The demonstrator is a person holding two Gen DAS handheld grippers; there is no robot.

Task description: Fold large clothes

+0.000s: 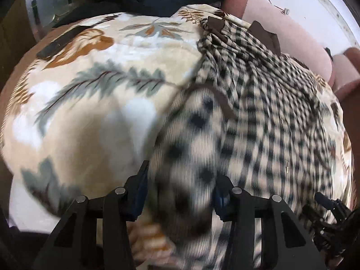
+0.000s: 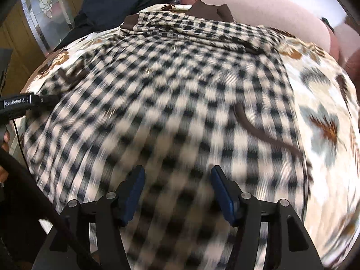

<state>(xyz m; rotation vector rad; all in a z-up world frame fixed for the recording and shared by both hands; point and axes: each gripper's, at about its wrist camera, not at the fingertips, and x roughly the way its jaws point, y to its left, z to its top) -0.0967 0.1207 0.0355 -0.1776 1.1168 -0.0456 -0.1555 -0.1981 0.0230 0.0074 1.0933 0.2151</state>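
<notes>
Fold step, checked shirt (image 2: pixel 180 94) on a leaf-print blanket (image 1: pixel 101 85).

1. Left tool (image 1: pixel 178 196): jaws stand apart with a blurred fold of the shirt between them. Whether the pads press on the cloth cannot be told. Close fully on the fold before lifting; take the cloth alone, not the blanket beneath.
2. Right tool (image 2: pixel 177 191): jaws stand apart and empty above the cloth. Lower onto an edge, not the middle, and grip before any pull.
3. Carry both grips level so that the fold line stays straight.

Position: at the left tool the shirt runs from between the jaws ahead and to the right, the blanket to the left. At the right tool the shirt lies directly beneath and ahead, collar (image 2: pixel 202 9) at the far end.
</notes>
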